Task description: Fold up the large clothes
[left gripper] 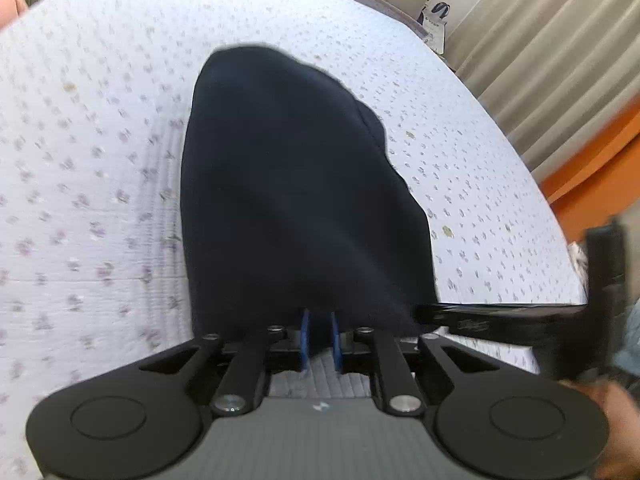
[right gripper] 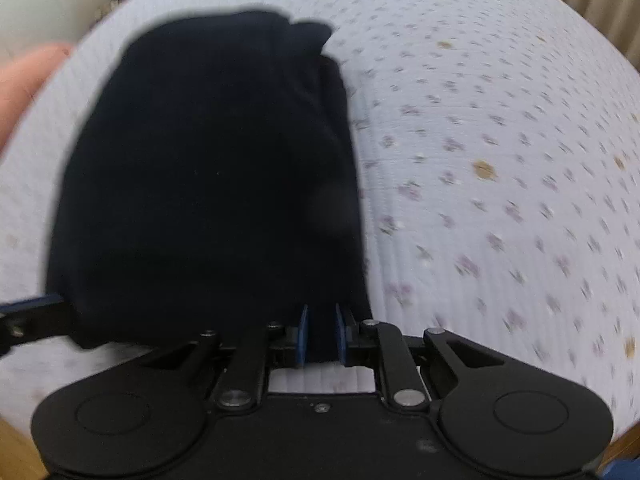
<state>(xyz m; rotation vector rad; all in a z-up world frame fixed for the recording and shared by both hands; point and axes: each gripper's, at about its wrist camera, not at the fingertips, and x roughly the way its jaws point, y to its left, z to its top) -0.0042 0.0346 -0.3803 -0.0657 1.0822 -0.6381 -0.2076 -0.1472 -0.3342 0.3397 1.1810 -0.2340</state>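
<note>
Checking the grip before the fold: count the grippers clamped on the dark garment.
2: left gripper on the dark garment near edge; right gripper beside it.

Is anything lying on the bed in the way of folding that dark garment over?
Nothing visible. Both grippers, left and right, already pinch the dark garment's near edge, and the flowered bedspread around it looks bare.
</note>
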